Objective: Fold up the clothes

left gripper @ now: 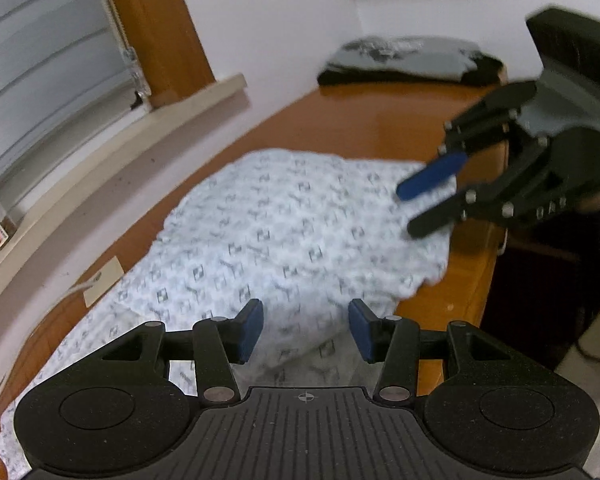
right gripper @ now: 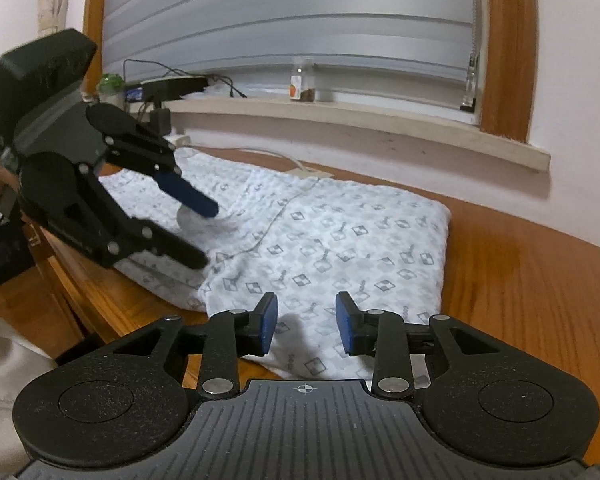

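Observation:
A white garment with a grey diamond print [left gripper: 268, 232] lies folded flat on the wooden table [left gripper: 404, 120]. In the left wrist view my left gripper [left gripper: 306, 330] hovers open just above the garment's near part, nothing between its blue pads. My right gripper [left gripper: 406, 210] hangs open over the garment's right edge. In the right wrist view the same garment [right gripper: 340, 240] stretches across the table [right gripper: 540, 300]; my right gripper [right gripper: 306, 326] stands open above its near corner, and my left gripper [right gripper: 208, 236] is open above the left part.
A folded black garment [left gripper: 408, 60] lies at the table's far end against the wall. A window sill [right gripper: 340, 116] carries a small jar [right gripper: 302, 80], cables and a plug. A paper tag [left gripper: 102, 280] on a string lies beside the cloth. The table's edge drops at right [left gripper: 488, 280].

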A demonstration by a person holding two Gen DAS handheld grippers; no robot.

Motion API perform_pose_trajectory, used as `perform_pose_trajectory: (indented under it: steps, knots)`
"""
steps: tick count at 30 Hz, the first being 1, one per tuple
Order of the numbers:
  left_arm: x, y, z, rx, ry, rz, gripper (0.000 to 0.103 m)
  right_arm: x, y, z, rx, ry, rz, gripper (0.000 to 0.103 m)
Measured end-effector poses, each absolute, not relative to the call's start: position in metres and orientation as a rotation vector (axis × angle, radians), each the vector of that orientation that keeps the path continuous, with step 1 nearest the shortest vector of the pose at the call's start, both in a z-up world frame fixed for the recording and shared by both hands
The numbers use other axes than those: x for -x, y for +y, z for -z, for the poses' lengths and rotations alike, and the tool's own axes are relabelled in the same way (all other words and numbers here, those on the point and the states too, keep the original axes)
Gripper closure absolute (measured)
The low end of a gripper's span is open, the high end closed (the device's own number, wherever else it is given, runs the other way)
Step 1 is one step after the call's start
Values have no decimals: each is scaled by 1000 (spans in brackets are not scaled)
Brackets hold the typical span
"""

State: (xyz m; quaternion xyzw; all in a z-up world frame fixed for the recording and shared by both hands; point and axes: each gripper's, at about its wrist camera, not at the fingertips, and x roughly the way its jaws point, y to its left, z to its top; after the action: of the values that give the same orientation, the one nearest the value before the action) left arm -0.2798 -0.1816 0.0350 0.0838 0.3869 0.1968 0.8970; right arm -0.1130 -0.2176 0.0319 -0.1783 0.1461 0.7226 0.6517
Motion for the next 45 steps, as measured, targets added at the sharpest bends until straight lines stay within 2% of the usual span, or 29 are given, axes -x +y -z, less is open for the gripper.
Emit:
perform_pose_trajectory:
  steps: [4, 12, 15, 17, 19, 20, 22, 23, 30, 37, 45]
  knots:
    - [274, -183, -30, -190, 812, -390, 49, 116, -216, -31, 399, 335, -1650, 65]
    - [251, -181, -21, -226, 824, -326, 51, 117, -217, -33, 375, 341, -1654, 65]
    - [253, -181, -25, -209, 787, -324, 63, 117, -220, -34, 383, 338, -1657, 65]
    - [255, -181, -28, -200, 757, -329, 75, 116, -222, -35, 389, 336, -1658, 65]
    - [258, -180, -34, -180, 721, -343, 75, 116, -225, -36, 394, 334, -1660, 65]
    - [259, -179, -36, -166, 706, -346, 81, 115, -226, -37, 397, 333, -1661, 65]
    - [259, -175, -40, -148, 690, -352, 83, 116, -228, -39, 402, 323, -1668, 65]
    - [259, -174, -41, -145, 679, -360, 89, 117, -228, -40, 406, 317, -1669, 65]
    - [266, -166, -57, -118, 584, -379, 90, 134, -198, -42, 532, 219, -1632, 63]
    - [275, -164, -59, -72, 544, -395, 92, 142, -150, -38, 564, 221, -1632, 64]
    - [289, -167, -42, -14, 527, -369, 92, 122, -191, -41, 503, 263, -1604, 65]
